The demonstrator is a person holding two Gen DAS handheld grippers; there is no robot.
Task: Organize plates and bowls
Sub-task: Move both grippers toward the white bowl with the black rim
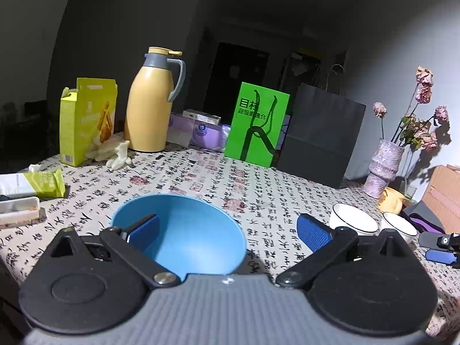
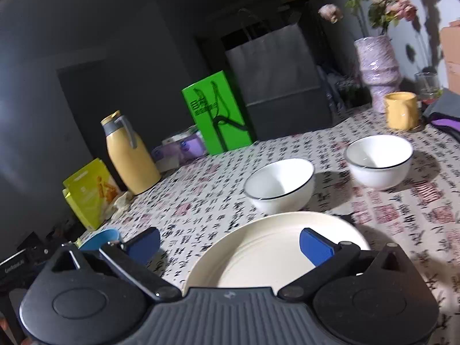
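A blue bowl (image 1: pixel 184 235) sits on the patterned tablecloth right in front of my left gripper (image 1: pixel 227 231). That gripper is open: its left pad hangs over the bowl's inside and its right pad stands clear of the rim. Two white black-rimmed bowls (image 1: pixel 353 222) (image 1: pixel 399 227) stand apart to the right. My right gripper (image 2: pixel 230 244) is open above the near edge of a cream plate (image 2: pixel 267 253), with the right pad over the plate and the left pad beside it. Beyond the plate are the same white bowls (image 2: pixel 280 184) (image 2: pixel 379 164). The blue bowl (image 2: pixel 100 237) shows at far left.
A yellow thermos (image 1: pixel 152 103), a yellow-green box (image 1: pixel 86 120), a green bag (image 1: pixel 256 123) and a black paper bag (image 1: pixel 319 135) line the table's back. A vase of dried flowers (image 2: pixel 376 69), a yellow mug (image 2: pixel 401 109) and a glass (image 2: pixel 428 84) stand at the back right.
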